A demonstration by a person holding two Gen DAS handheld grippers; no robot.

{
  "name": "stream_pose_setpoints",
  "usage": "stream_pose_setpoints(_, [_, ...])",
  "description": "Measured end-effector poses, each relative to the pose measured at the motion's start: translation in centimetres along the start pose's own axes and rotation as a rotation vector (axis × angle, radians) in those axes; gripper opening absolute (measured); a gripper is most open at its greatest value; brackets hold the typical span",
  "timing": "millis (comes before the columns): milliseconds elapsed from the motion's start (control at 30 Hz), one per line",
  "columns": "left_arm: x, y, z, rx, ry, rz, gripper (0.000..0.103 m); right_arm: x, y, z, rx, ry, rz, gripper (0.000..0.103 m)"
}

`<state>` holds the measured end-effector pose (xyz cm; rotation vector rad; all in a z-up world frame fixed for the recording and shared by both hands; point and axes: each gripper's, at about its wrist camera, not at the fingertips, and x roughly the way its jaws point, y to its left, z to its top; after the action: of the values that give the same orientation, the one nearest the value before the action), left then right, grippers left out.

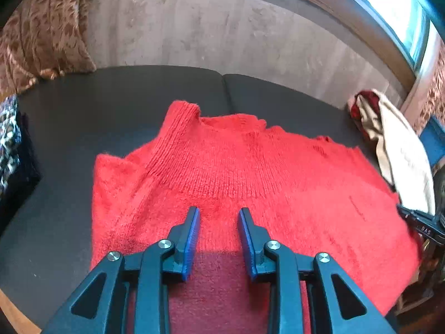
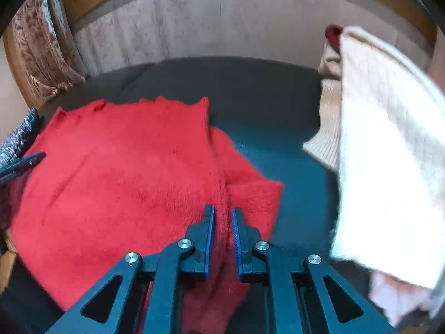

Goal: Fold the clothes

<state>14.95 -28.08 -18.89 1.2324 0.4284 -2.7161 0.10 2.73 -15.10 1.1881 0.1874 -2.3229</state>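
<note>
A fuzzy red sweater (image 1: pixel 236 172) lies spread on the dark grey surface (image 1: pixel 83 105), collar toward the far side. My left gripper (image 1: pixel 218 213) is open above its middle, holding nothing. In the right wrist view the red sweater (image 2: pixel 125 167) fills the left, with a sleeve folded along its right edge. My right gripper (image 2: pixel 222 211) is shut on a fold of the sweater at that right edge, fabric bunched between the blue pads (image 2: pixel 210 231). The left gripper's tip (image 2: pixel 25 162) shows at the left edge there.
A pile of cream and beige clothes (image 2: pixel 383 144) sits to the right, also in the left wrist view (image 1: pixel 400 156). A patterned brown cushion (image 1: pixel 41 27) leans at the back left. A leopard-print item (image 1: pixel 8 139) lies at the left edge. A wall and window (image 1: pixel 395 8) stand behind.
</note>
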Motion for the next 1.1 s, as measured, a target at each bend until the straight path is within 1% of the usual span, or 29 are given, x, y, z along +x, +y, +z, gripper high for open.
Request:
stream_pose_setpoints(33, [0.0, 0.1, 0.0, -0.012, -0.002, -0.006, 0.028, -0.1, 0.1, 0.1, -0.007, -0.002, -0.008, 0.013])
stream_pose_setpoints(100, [-0.2, -0.2, 0.0, 0.010, -0.001, 0.007, 0.028, -0.2, 0.5, 0.2, -0.031, -0.004, -0.030, 0.018])
stream_pose_setpoints(167, [-0.5, -0.3, 0.5, 0.010, 0.012, 0.012, 0.029, -0.6, 0.5, 0.7, -0.036, -0.008, -0.047, 0.025])
stream_pose_setpoints(200, [-0.7, -0.4, 0.8, 0.010, 0.019, 0.014, 0.029, -1.2, 0.4, 1.1, -0.022, -0.028, -0.058, 0.031])
stream_pose_setpoints(267, [-1.4, -0.4, 1.4, -0.010, -0.008, 0.003, 0.029, -1.8, 1.1, 2.7, -0.011, -0.082, -0.055, 0.032])
stream_pose_setpoints(300, [-1.5, -0.3, 1.9, -0.010, -0.021, -0.003, 0.029, -2.4, 1.7, 3.5, -0.008, -0.109, -0.019, 0.034])
stream_pose_setpoints(367, [-1.4, -0.9, 2.8, 0.024, -0.032, -0.013, 0.029, -2.2, 3.0, 4.9, -0.023, -0.120, 0.056, 0.042])
stream_pose_setpoints(400, [-1.2, -1.3, 3.4, 0.051, -0.035, -0.010, 0.029, -1.9, 3.9, 5.6, -0.038, -0.121, 0.090, 0.050])
stream_pose_setpoints(433, [-0.9, -1.7, 3.9, 0.078, -0.038, -0.006, 0.029, -1.0, 4.9, 6.2, -0.056, -0.113, 0.108, 0.054])
stream_pose_setpoints(500, [0.1, -2.1, 5.1, 0.129, -0.036, -0.007, 0.029, 1.1, 7.0, 7.3, -0.092, -0.095, 0.140, 0.054])
stream_pose_setpoints(533, [0.7, -2.1, 5.6, 0.139, -0.037, 0.006, 0.029, 2.2, 8.0, 7.8, -0.110, -0.085, 0.156, 0.054])
stream_pose_setpoints(567, [1.3, -2.0, 6.0, 0.148, -0.038, 0.019, 0.029, 3.5, 8.4, 8.2, -0.116, -0.070, 0.142, 0.055])
stream_pose_setpoints(633, [3.8, -0.7, 6.9, 0.135, 0.004, 0.076, 0.029, 6.4, 9.0, 8.9, -0.126, -0.036, 0.105, 0.058])
stream_pose_setpoints(667, [5.1, 0.3, 7.0, 0.115, 0.031, 0.105, 0.029, 7.8, 9.1, 9.0, -0.132, -0.017, 0.072, 0.058])
stream_pose_setpoints(700, [5.4, 1.3, 7.0, 0.081, 0.014, 0.074, 0.031, 8.7, 8.9, 8.9, -0.128, -0.009, 0.060, 0.059])
stream_pose_setpoints(733, [5.4, 1.9, 7.3, 0.047, 0.006, 0.053, 0.031, 9.6, 8.6, 8.8, -0.124, -0.002, 0.051, 0.061])
stream_pose_setpoints(867, [5.9, 4.0, 8.6, -0.080, -0.002, -0.020, 0.031, 10.6, 8.7, 9.7, -0.130, -0.004, 0.029, 0.065])
stream_pose_setpoints(967, [6.0, 4.8, 9.1, -0.120, 0.002, -0.060, 0.030, 11.2, 8.9, 10.5, -0.138, -0.009, 0.022, 0.067])
stream_pose_setpoints(1100, [3.3, 7.3, 8.0, -0.171, 0.018, -0.083, 0.030, 11.0, 8.6, 10.3, -0.124, -0.020, 0.043, 0.068])
